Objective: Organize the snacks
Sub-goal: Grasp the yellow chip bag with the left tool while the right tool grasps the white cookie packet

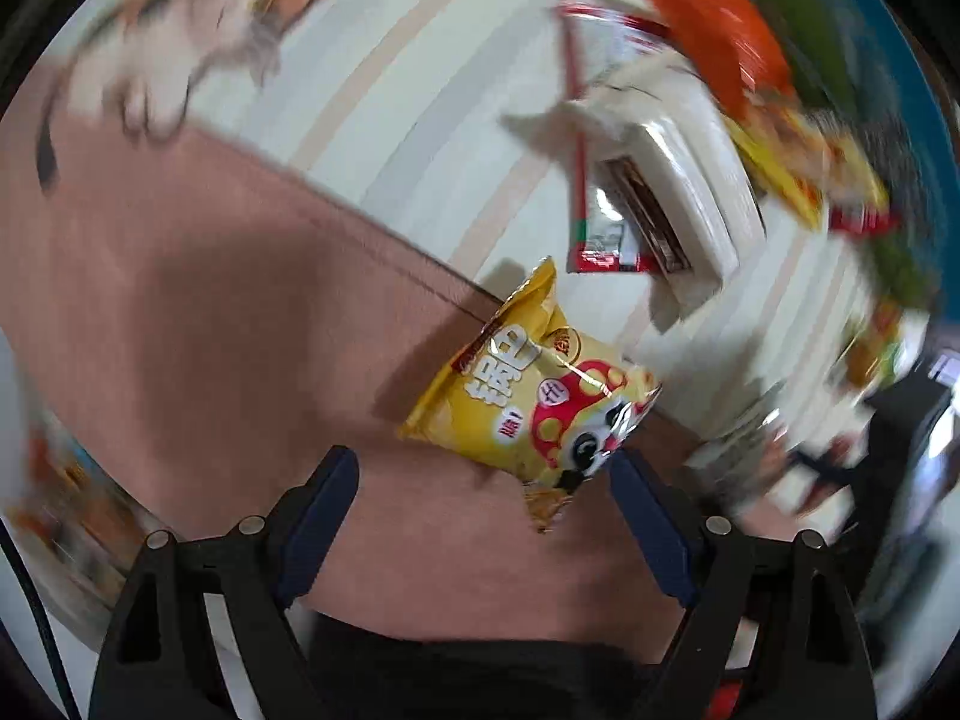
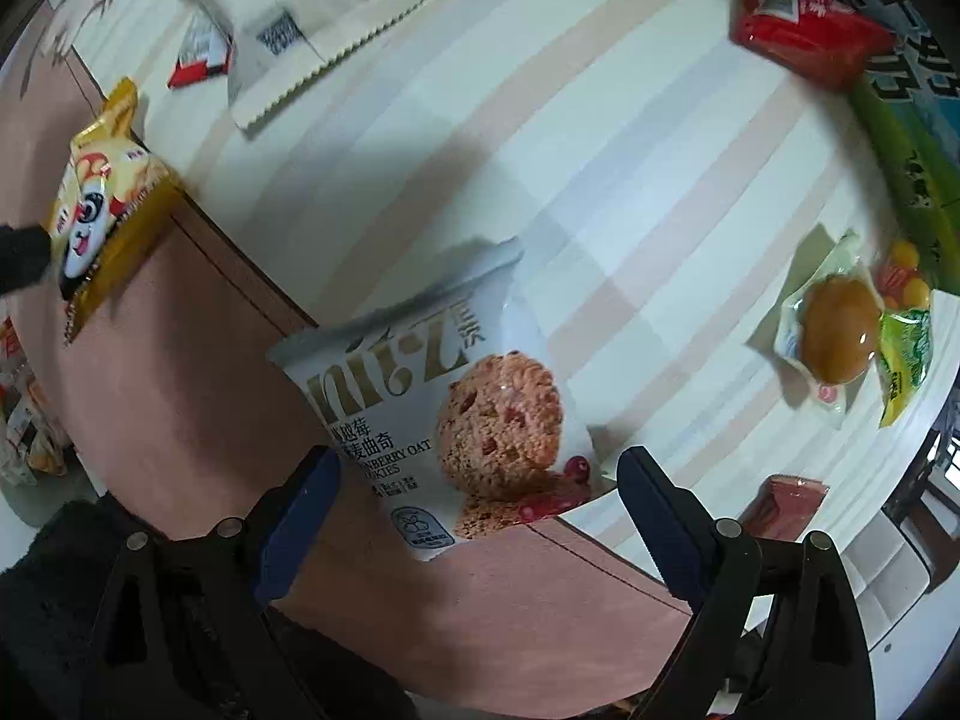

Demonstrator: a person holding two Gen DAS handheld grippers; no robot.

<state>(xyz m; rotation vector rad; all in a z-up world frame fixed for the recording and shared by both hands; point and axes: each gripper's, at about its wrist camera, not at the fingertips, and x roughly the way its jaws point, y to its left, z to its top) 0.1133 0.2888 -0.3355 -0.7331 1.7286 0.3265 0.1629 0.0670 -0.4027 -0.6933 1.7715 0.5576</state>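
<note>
A yellow snack bag with a red mushroom cartoon [image 1: 528,396] lies across the edge between the striped tablecloth and a pink surface, just ahead of my open left gripper [image 1: 486,480]; its lower corner sits between the fingers. The same bag shows at the left of the right wrist view [image 2: 102,198]. A white cranberry oat cookie packet [image 2: 444,414] lies in front of my open right gripper [image 2: 480,480], apart from both fingers.
A red-and-white packet [image 1: 594,180], a cream packet [image 1: 678,180] and orange and yellow bags [image 1: 732,48] lie blurred beyond. A white serrated packet [image 2: 312,30], a red packet [image 2: 810,36], a sealed brown snack [image 2: 840,336], a green wrapper [image 2: 906,360], striped tablecloth [image 2: 630,180].
</note>
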